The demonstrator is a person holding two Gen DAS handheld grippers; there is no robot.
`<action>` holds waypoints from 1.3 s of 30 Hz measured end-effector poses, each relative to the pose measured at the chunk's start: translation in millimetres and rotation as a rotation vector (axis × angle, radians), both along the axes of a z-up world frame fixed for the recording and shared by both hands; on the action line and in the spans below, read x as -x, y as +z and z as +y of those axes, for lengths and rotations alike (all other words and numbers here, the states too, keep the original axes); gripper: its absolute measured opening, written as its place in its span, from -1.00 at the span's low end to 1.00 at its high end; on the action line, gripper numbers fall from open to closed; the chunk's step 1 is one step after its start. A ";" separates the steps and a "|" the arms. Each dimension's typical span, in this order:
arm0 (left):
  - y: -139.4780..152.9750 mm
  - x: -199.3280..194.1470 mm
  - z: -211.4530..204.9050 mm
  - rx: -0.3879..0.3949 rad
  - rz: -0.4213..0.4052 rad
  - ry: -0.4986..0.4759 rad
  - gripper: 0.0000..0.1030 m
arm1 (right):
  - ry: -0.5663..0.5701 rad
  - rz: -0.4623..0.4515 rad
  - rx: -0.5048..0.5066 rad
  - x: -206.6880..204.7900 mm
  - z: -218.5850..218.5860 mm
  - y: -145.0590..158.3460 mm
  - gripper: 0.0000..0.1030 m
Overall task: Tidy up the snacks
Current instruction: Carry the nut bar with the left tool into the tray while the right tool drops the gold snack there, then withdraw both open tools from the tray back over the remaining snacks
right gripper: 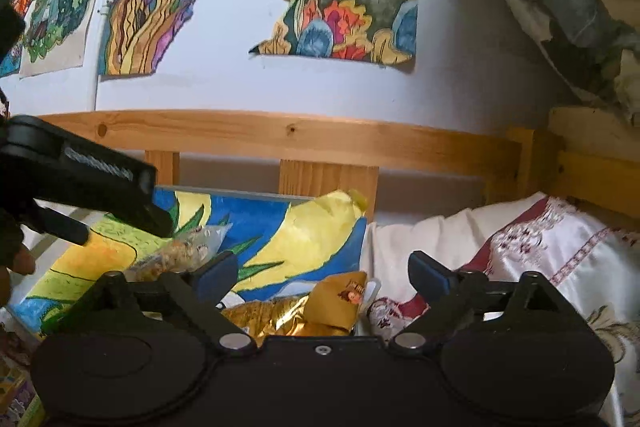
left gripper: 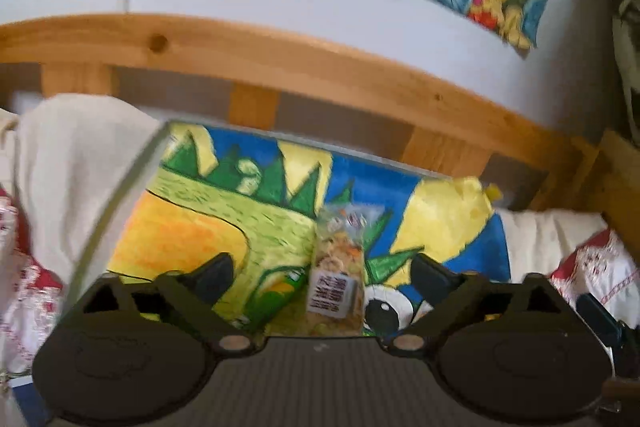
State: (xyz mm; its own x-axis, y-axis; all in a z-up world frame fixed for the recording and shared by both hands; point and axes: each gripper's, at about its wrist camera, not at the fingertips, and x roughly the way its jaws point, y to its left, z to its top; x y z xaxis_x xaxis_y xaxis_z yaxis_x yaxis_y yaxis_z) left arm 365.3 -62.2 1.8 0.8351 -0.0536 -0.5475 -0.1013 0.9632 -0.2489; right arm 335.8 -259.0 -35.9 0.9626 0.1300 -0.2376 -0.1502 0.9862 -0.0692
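Between the wide-open, empty left gripper (left gripper: 322,273): clear snack bag (left gripper: 338,267), released, lying on painted board (left gripper: 192,227). Right gripper (right gripper: 318,273) spread too, empty, above gold snack bag (right gripper: 320,311) at board's right edge. Beyond: wooden bed rail (right gripper: 280,137). Seemingly midway.

Both cameras ride low behind their own grippers, looking forward along the fingers toward a wooden bed rail (left gripper: 280,55) and a pale wall hung with drawings.

The left wrist view tilts downward and sits close over a painted canvas (left gripper: 192,211), with a clear snack bag (left gripper: 338,267) between its spread fingers; the picture is blurred.

The right wrist view looks more level and takes in more wall; the left gripper (right gripper: 120,211) enters from its left edge.

Both views share the painted canvas (right gripper: 312,227), the clear snack bag (right gripper: 180,251), the bed rail (right gripper: 280,135) and the embroidered pillows (right gripper: 560,251).
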 end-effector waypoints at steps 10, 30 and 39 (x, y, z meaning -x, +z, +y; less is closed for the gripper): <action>29.1 67.7 25.5 -0.002 -0.101 0.051 0.99 | 0.023 -0.075 0.007 49.2 8.8 34.9 0.98; 39.8 227.9 73.7 -0.085 -0.171 0.269 0.99 | 0.090 -0.110 0.032 159.7 30.2 66.2 0.98; 29.0 273.1 96.6 -0.094 -0.121 0.267 0.99 | 0.112 -0.082 0.034 202.4 33.1 66.0 0.99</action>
